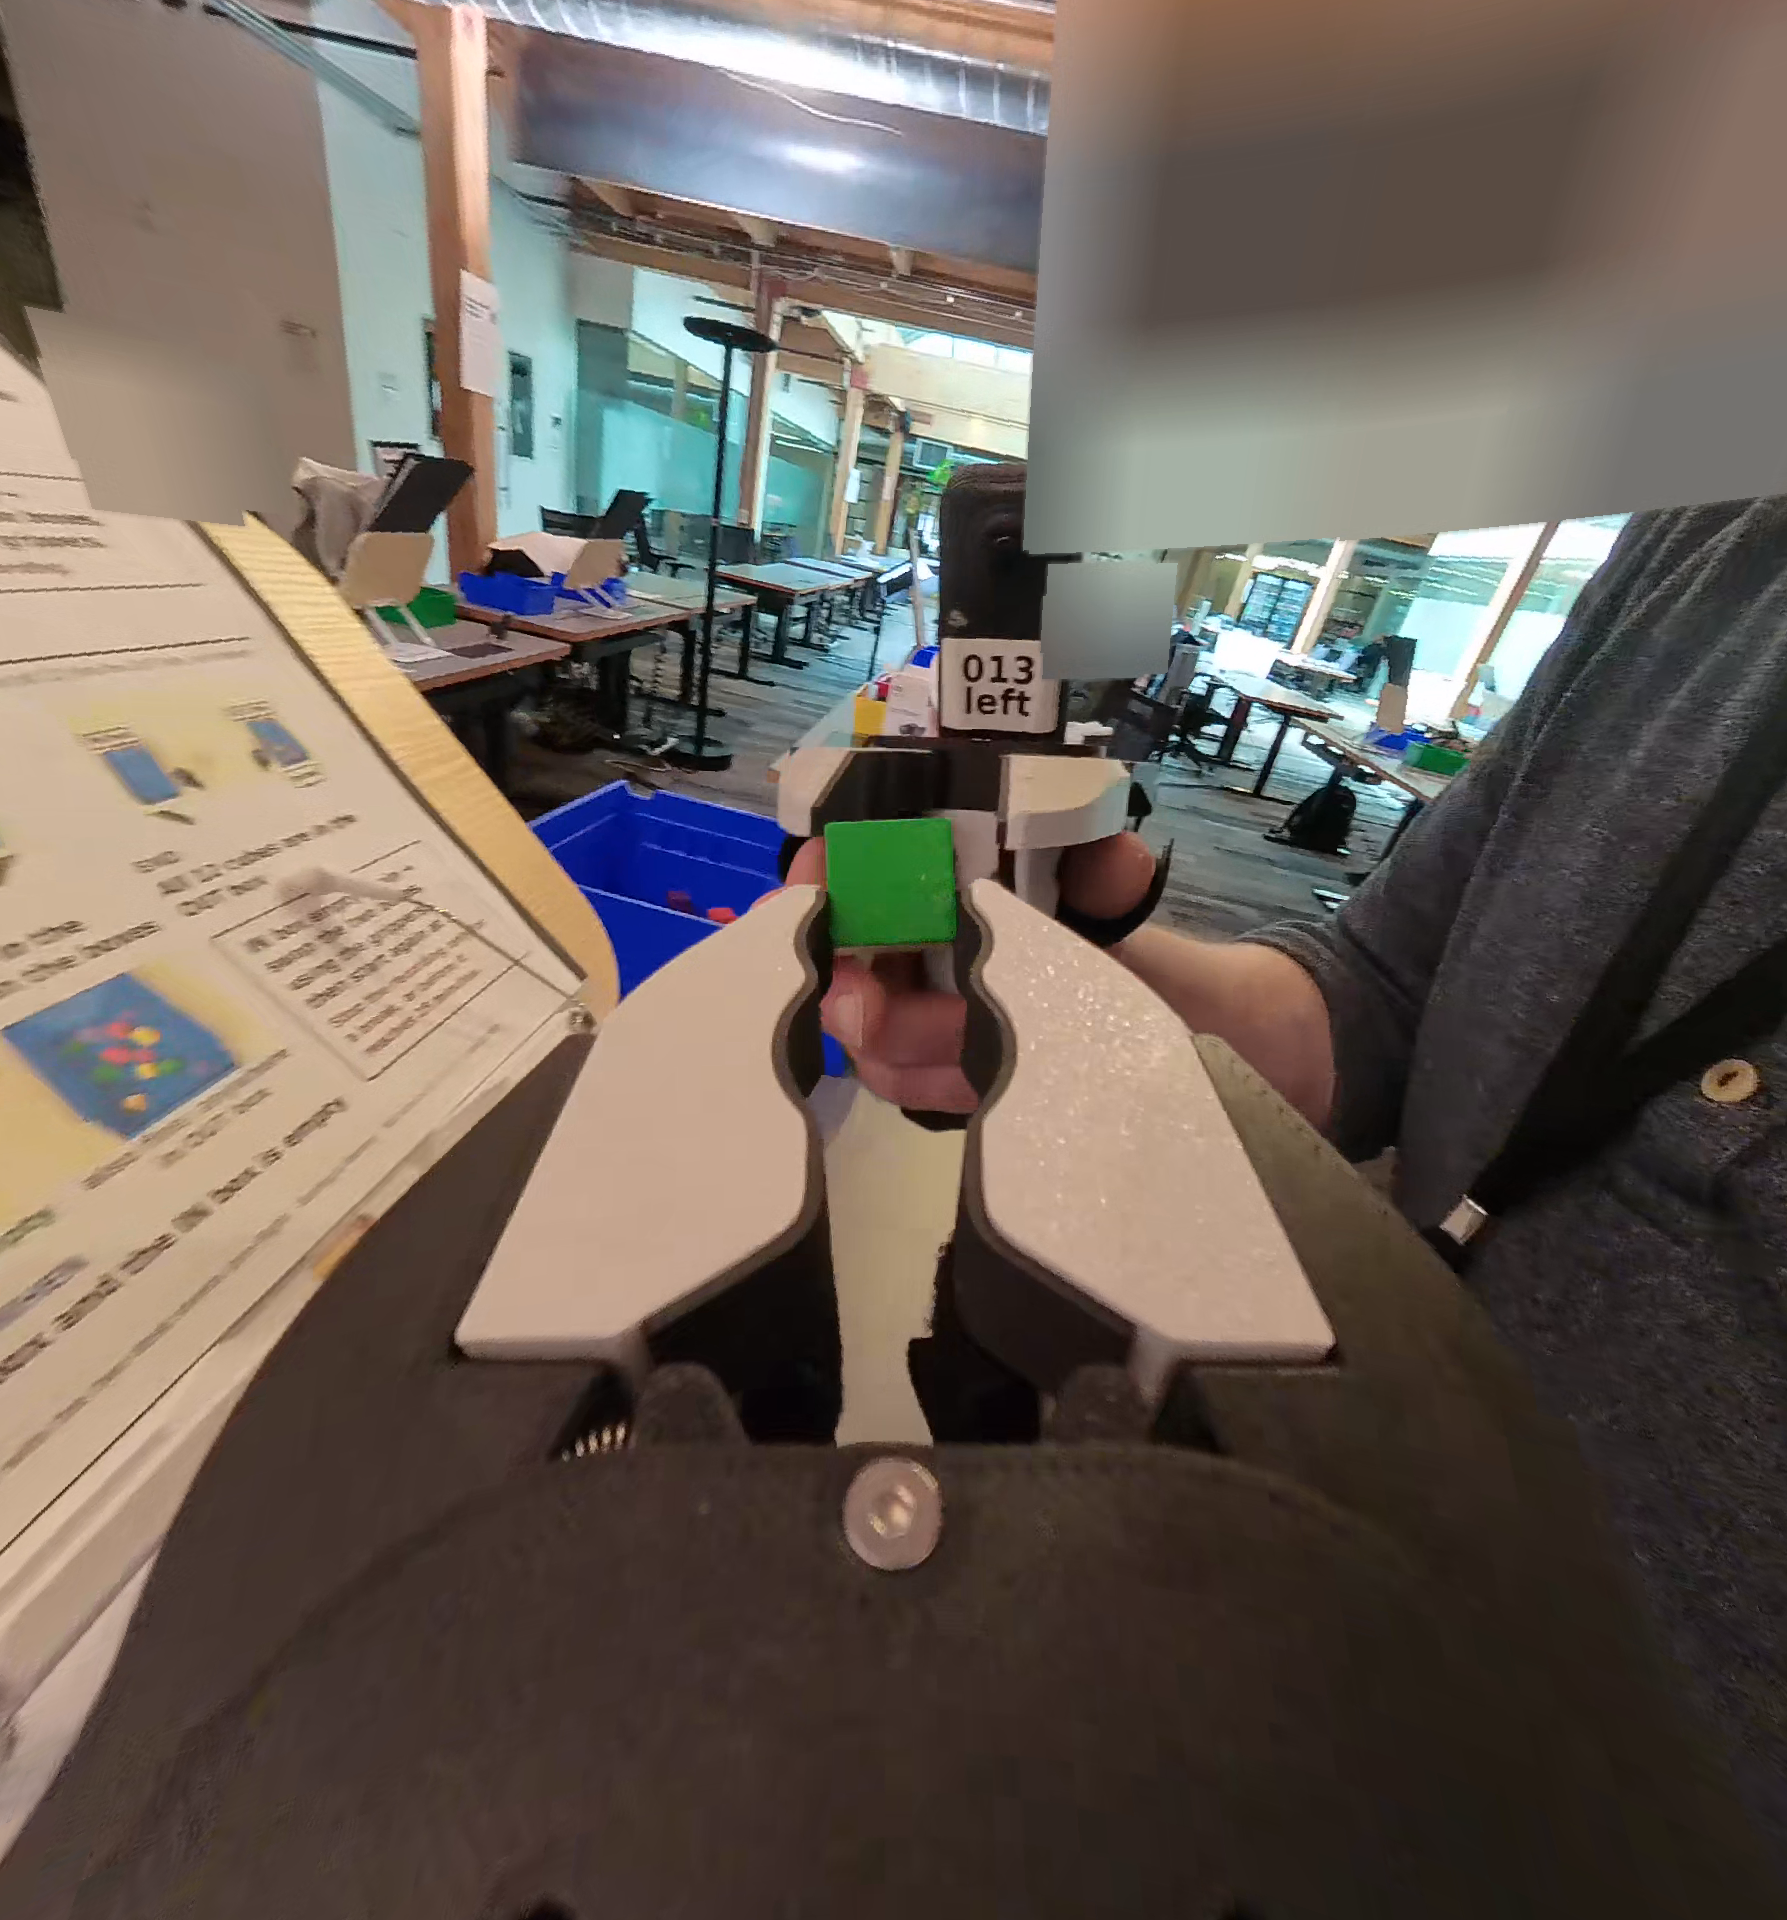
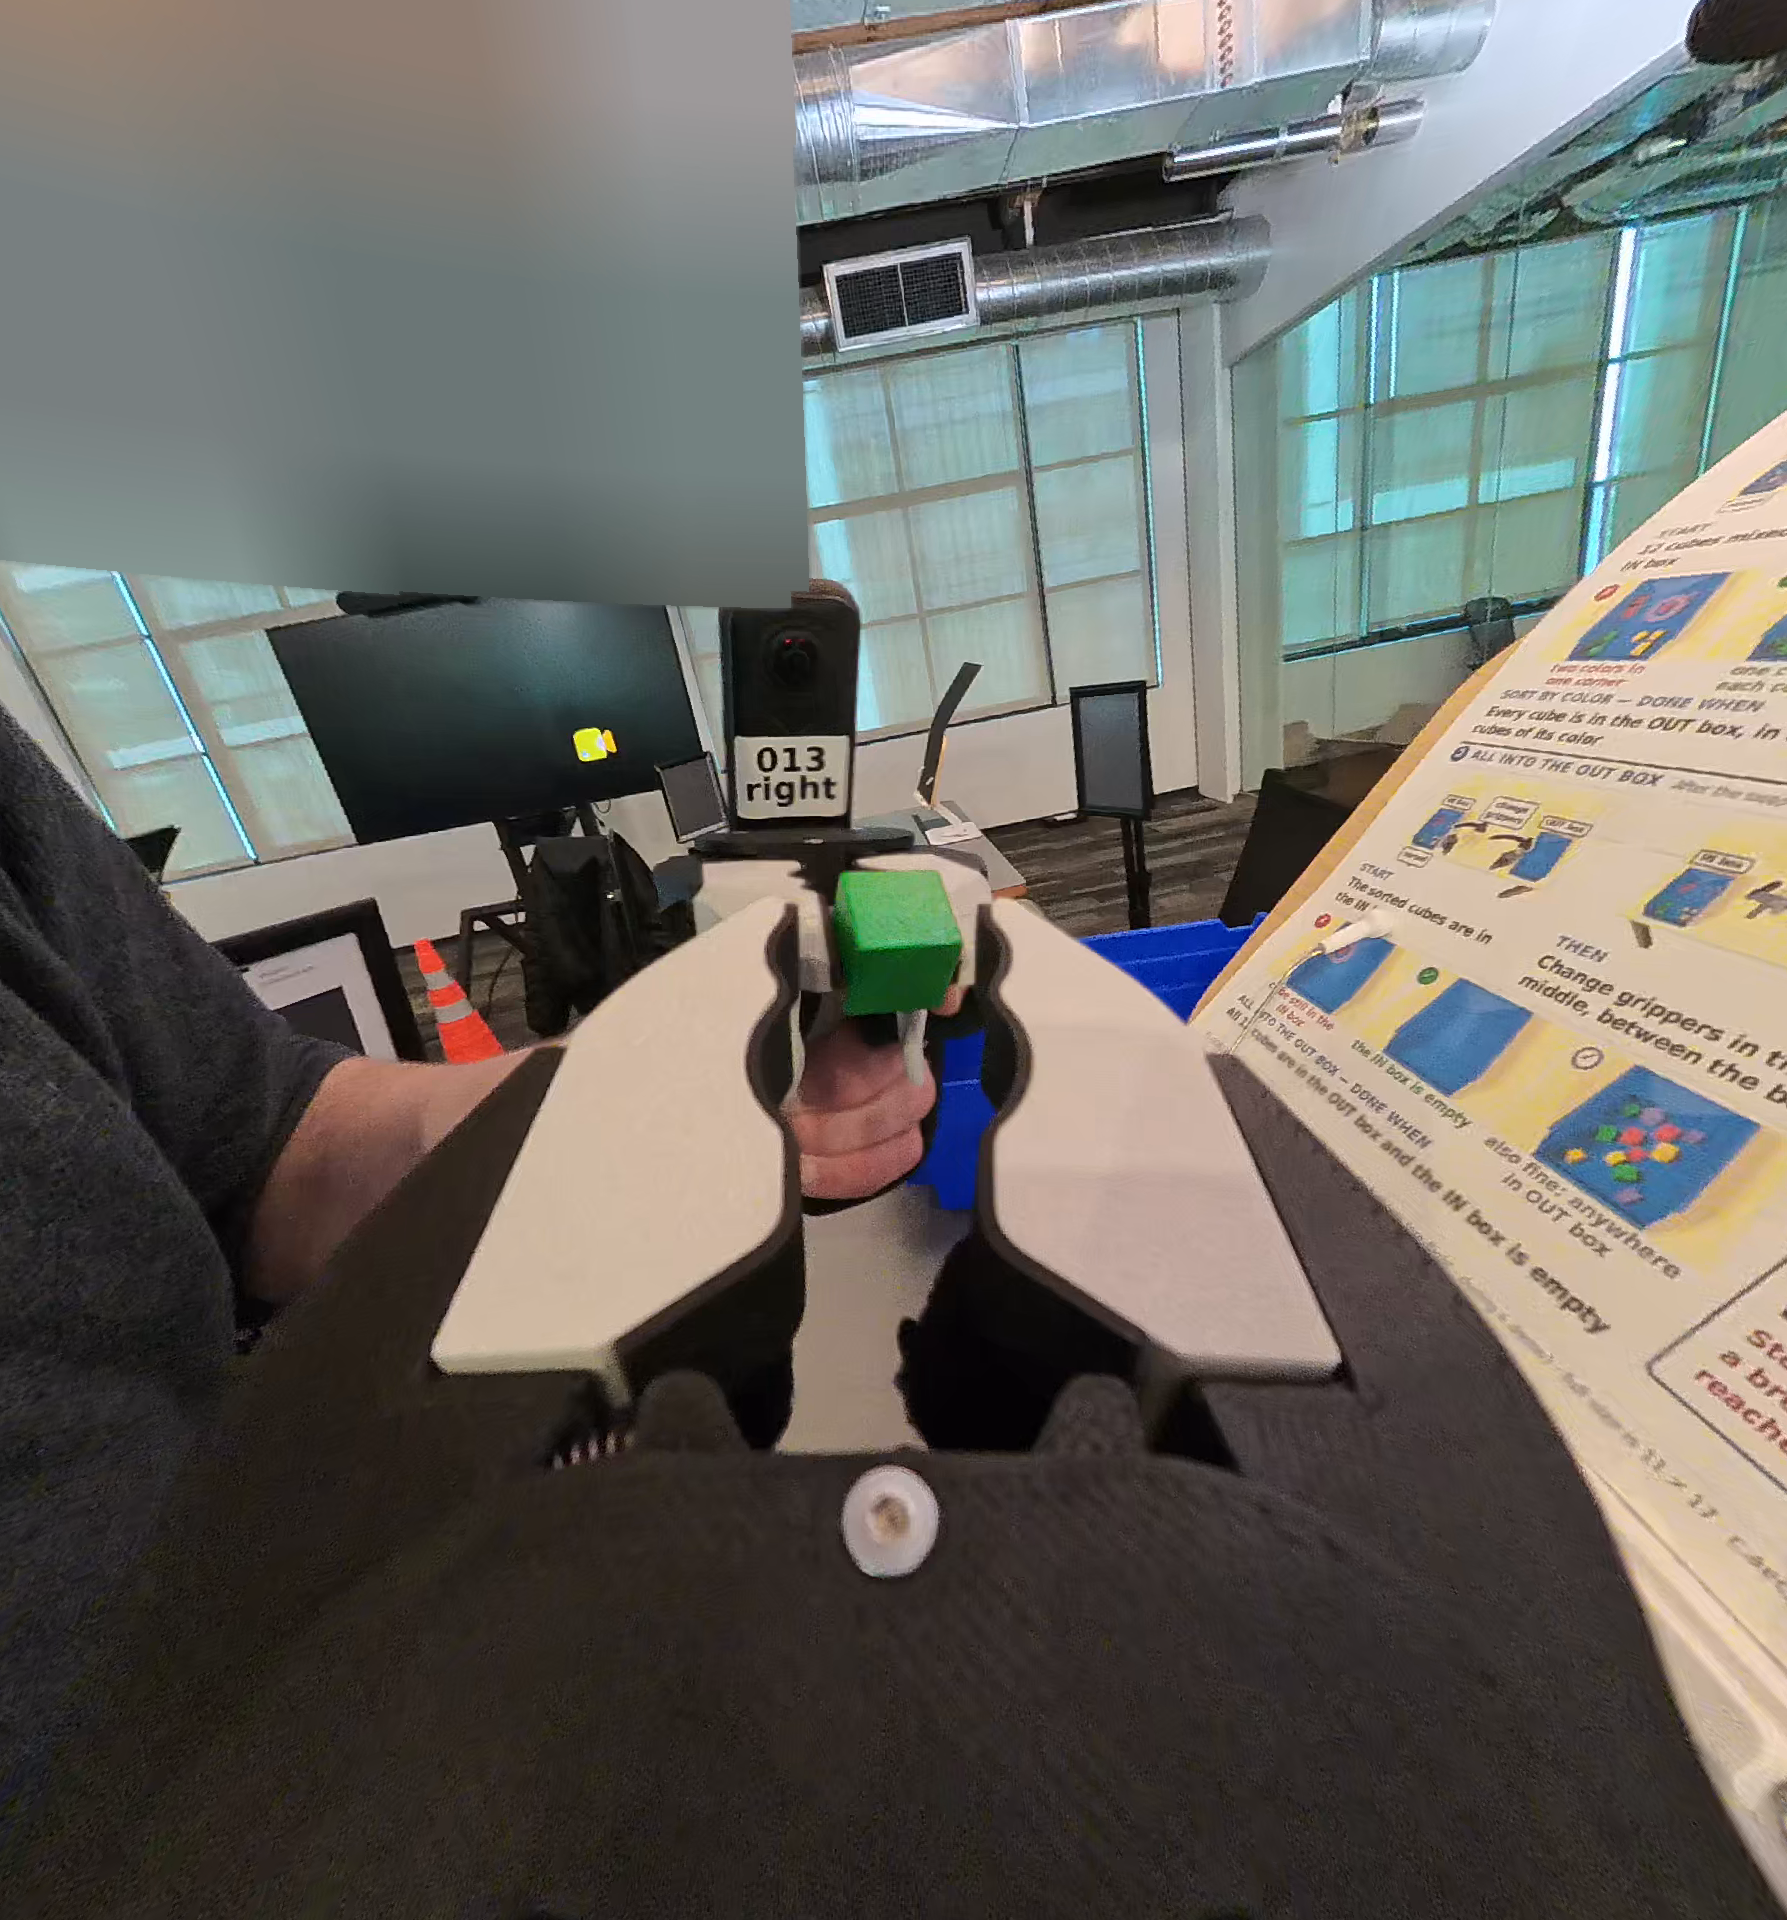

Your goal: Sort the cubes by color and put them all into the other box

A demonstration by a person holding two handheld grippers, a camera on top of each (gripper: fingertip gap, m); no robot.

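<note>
Pinching green cube point(image 1: 891, 881), left tool point(image 1: 891, 914) (right tool point(image 2: 887, 961) wider, slack)

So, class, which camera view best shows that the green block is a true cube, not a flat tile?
The right wrist view: the green cube is seen from slightly above there, so its top shows as well as its front, giving depth. The left wrist view shows it head-on, as one flat green square.

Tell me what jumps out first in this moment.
A bright green cube hangs in mid-air at the centre of both wrist views, between two tongs that face each other. The left tongs sit against its sides, while the right tongs stand wider, with a gap beside it. A blue box lies beyond.
</note>
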